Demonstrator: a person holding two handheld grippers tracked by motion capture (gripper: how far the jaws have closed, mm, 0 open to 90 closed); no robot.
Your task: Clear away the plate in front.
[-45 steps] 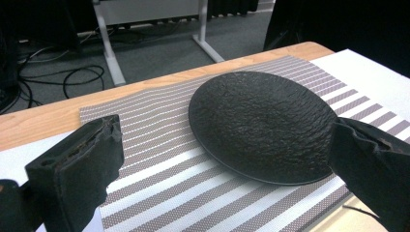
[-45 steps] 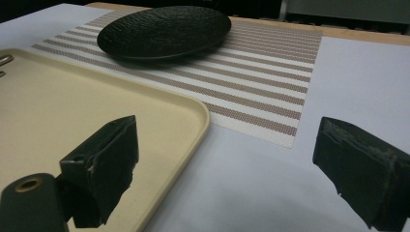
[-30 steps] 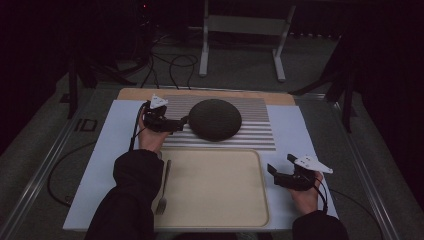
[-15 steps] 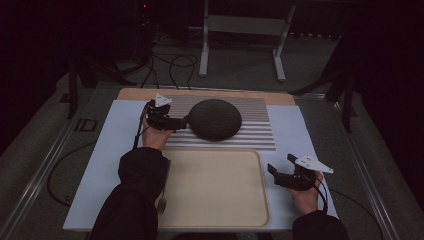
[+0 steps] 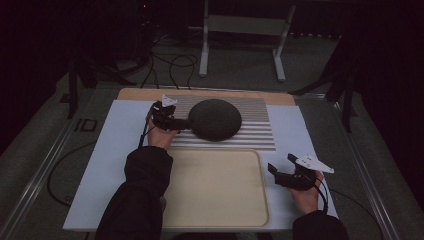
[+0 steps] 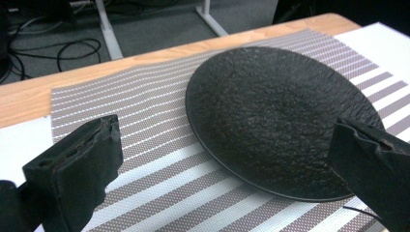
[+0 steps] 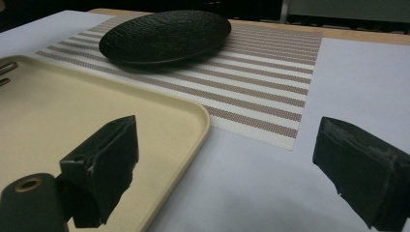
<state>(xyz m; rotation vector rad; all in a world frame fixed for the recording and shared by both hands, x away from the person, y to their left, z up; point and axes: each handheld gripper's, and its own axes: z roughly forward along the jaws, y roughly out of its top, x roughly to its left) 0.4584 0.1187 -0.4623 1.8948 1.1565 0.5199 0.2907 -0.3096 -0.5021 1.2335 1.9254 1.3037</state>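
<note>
Black plate (image 6: 280, 111), striped mat (image 6: 145, 121), cream tray (image 5: 215, 190)

The high view is dim and grainy; the room beyond the surface (image 5: 115, 165) fades to near black. The two gripper views are brighter, lit softly from above. The plate (image 6: 280, 116) looks sharp there, its rough texture catching a faint sheen, with a soft shadow under its rim. The near tongs are blurred at the bottom edge. The tray (image 7: 72, 130) shows mild glare.

The only marking is "ID" on the grey floor strip (image 5: 86, 124) just beside the table's left edge; the plate, placemat, tray and grippers carry no legible lettering.
</note>
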